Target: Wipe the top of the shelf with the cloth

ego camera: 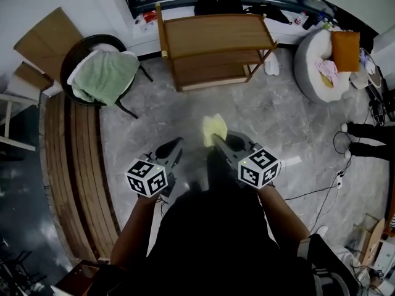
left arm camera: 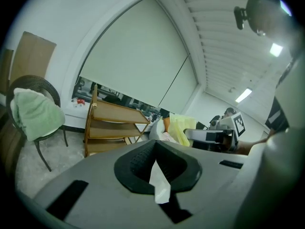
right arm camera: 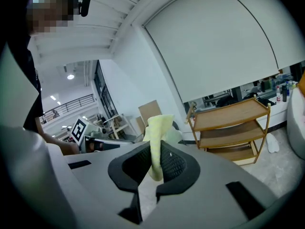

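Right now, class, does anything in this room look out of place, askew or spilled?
Nothing is spilled or broken. The yellow cloth sticks up crumpled from the right claw, well short of the shelf, whose top is bare. A green towel lies bunched over the chair at the left.

head view | cloth: lower end hidden by right gripper; counter clutter: too small to tell

The head view looks steeply down on the left gripper and right gripper close below, with the shelf farther off. Each gripper view faces low along its own jaws toward that shelf, with the other gripper alongside.
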The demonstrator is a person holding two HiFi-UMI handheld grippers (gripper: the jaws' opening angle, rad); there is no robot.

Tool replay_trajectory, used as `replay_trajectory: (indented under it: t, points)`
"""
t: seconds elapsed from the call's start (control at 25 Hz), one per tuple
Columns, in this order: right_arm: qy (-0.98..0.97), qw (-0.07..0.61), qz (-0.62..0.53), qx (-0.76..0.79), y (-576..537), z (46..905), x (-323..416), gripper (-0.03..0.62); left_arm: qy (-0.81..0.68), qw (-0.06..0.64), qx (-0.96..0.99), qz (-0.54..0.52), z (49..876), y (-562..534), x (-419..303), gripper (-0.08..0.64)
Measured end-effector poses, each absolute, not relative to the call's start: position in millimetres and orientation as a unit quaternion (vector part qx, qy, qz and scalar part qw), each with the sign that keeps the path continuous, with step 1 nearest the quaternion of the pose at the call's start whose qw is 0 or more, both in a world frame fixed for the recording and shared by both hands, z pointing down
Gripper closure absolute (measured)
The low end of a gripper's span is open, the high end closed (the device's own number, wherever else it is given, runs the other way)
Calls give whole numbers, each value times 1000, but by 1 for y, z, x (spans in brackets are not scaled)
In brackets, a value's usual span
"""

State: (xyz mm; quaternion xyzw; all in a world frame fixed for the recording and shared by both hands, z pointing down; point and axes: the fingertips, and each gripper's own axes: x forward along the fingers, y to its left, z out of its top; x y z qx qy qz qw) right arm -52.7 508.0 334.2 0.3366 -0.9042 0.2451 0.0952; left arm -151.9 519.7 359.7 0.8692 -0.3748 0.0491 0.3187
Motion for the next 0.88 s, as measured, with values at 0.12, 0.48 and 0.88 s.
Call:
replay_trajectory:
  t: [0.12, 0.48, 0.88]
  points:
    - [-907, 94, 249, 325, 465, 339, -53, 551, -387, 329, 859, 57, 365, 481, -148, 549]
    - [-920, 107, 246, 285, 340, 330, -36, 551, -422, 340, 837, 68, 359, 356, -124, 549]
    - [-933, 93, 248, 242, 229, 315, -25, 551, -463, 351, 812, 59, 342, 246, -107, 549]
